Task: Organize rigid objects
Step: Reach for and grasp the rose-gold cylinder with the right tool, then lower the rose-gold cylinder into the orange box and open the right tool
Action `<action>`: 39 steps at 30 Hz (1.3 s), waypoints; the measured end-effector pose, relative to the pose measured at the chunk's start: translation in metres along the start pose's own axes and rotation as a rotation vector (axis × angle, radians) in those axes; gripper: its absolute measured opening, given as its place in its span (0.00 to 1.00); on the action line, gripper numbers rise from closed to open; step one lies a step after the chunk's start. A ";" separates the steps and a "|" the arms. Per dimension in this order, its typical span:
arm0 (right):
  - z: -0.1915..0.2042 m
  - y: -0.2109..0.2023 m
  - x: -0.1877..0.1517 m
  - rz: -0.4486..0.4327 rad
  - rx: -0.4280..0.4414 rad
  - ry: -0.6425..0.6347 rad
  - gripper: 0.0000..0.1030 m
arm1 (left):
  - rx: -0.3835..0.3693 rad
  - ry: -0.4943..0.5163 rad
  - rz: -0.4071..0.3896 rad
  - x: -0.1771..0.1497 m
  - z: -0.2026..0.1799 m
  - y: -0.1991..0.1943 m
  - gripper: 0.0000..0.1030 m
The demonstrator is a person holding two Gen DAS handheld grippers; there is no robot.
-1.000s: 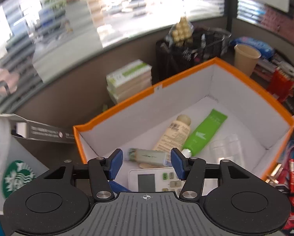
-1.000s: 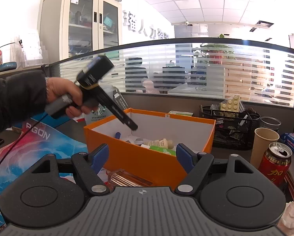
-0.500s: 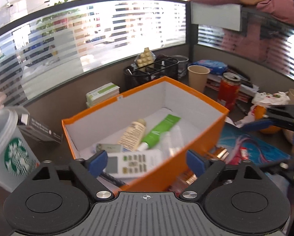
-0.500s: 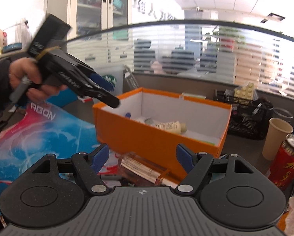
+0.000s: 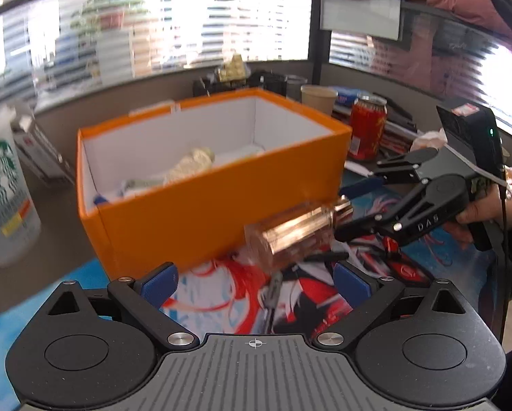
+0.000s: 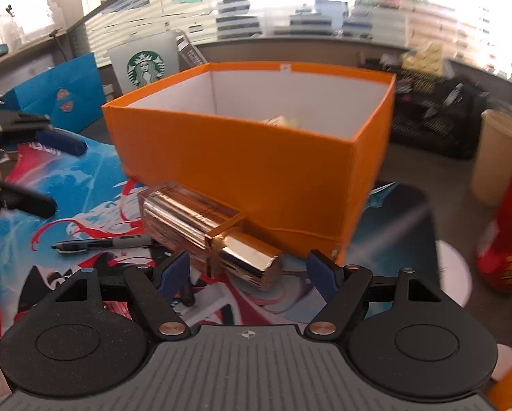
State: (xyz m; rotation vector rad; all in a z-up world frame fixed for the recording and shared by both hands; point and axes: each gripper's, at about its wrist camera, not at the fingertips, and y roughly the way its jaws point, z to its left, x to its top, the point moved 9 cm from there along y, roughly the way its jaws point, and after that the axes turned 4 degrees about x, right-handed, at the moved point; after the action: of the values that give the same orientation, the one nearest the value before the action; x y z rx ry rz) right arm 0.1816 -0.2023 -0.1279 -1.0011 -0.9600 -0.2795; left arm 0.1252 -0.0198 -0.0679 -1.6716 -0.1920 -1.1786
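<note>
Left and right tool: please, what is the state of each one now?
Left tool: opening wide, holds nothing.
Right tool: open, holds nothing; the rose-gold perfume bottle lies on the mat, its cap end between the fingers, not gripped.

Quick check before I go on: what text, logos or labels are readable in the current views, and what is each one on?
"DAS": right gripper, on its finger arm.
Starbucks siren logo, wording around it unreadable: plastic cup.
Gold characters, blurred: red can.
Partial white letters, cut off and blurred: printed desk mat.
Small label, too small to read: orange box rim.
No text visible: gold bottle.
</note>
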 end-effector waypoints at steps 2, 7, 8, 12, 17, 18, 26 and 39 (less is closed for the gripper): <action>0.009 0.002 0.000 0.003 0.025 -0.030 0.73 | 0.008 -0.001 0.021 -0.006 0.000 0.006 0.96; 0.037 0.004 -0.005 0.048 0.139 -0.161 0.71 | 0.017 -0.004 0.024 -0.019 -0.001 0.005 0.96; 0.037 0.007 -0.003 0.044 0.116 -0.179 0.71 | 0.014 -0.012 0.024 -0.021 -0.001 0.004 0.96; 0.037 0.022 0.010 0.043 0.119 -0.180 0.71 | 0.025 -0.031 0.031 -0.030 0.001 0.002 0.96; 0.046 0.042 0.021 0.067 0.182 -0.206 0.65 | 0.027 -0.052 0.028 -0.039 0.002 -0.007 0.96; 0.047 0.045 0.022 0.077 0.182 -0.218 0.61 | 0.027 -0.059 0.024 -0.040 0.002 -0.009 0.96; 0.052 0.054 0.022 0.114 0.185 -0.273 0.45 | 0.021 -0.097 0.023 -0.051 0.005 -0.012 0.96; 0.080 0.013 0.056 0.060 0.133 -0.244 0.33 | 0.001 -0.112 0.033 -0.056 0.005 -0.008 0.96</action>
State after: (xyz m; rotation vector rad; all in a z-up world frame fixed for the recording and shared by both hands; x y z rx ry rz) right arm 0.1773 -0.1183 -0.0758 -0.9535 -1.1516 -0.0420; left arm 0.0951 0.0097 -0.1057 -1.7353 -0.2338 -1.0605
